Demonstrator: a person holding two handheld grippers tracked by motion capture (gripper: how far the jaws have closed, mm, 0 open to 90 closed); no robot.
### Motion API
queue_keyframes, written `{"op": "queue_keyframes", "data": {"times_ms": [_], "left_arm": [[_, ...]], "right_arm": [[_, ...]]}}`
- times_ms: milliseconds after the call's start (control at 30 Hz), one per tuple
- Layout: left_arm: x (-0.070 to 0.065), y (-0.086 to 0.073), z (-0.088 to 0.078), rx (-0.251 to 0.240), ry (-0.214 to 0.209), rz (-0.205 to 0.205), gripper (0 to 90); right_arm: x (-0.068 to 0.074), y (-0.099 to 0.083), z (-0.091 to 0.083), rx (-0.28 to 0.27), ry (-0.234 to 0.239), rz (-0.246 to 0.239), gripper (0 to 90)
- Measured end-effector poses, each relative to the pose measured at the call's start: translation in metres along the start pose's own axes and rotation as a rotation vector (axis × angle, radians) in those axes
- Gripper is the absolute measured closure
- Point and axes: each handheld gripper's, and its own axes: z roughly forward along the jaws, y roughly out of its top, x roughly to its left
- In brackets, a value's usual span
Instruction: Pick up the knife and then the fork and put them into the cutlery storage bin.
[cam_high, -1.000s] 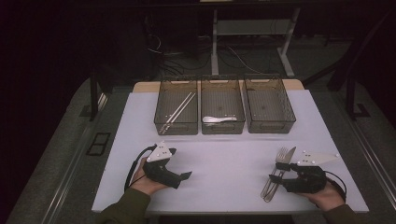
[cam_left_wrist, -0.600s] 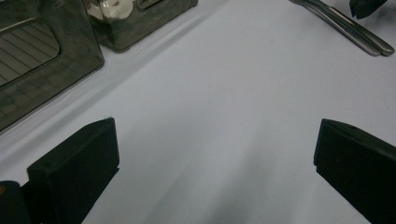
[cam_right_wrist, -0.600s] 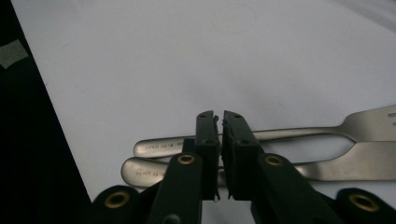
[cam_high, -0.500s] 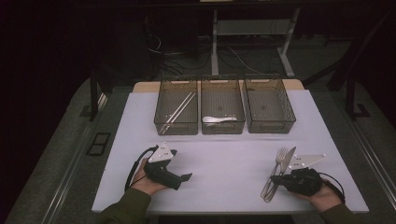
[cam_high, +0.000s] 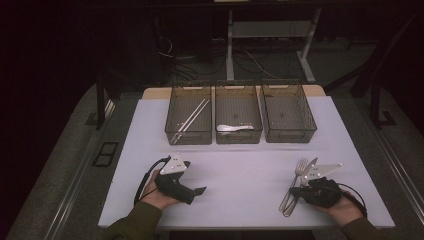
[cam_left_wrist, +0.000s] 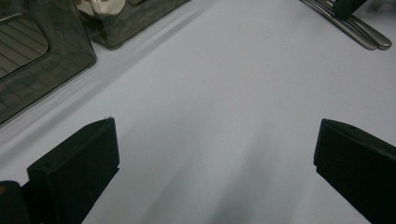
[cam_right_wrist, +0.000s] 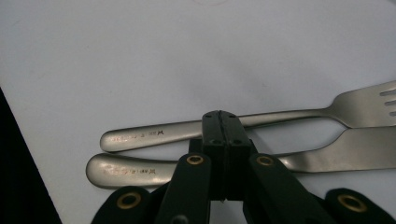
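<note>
Right tool (cam_high: 300, 190) low at the counter's (cam_high: 240, 175) near right corner, just closed, jaws meeting over fork (cam_right_wrist: 261, 122) and knife (cam_right_wrist: 327, 156) handles. Left tool (cam_high: 197, 191) resting wide near the front-left edge, palm down.

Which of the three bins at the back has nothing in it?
The right-hand bin. The left bin holds chopsticks and the middle bin holds a white spoon, while its mesh floor lies bare.
</note>
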Motion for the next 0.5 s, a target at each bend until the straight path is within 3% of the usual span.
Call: {"op": "queue_keyframes", "data": {"times_ms": [500], "left_arm": [[0.000,0.000,-0.001,0.003,-0.002,0.002,0.0]], "right_arm": [[-0.010,-0.013,-0.015,0.032,-0.046,0.030,89.8]]}}
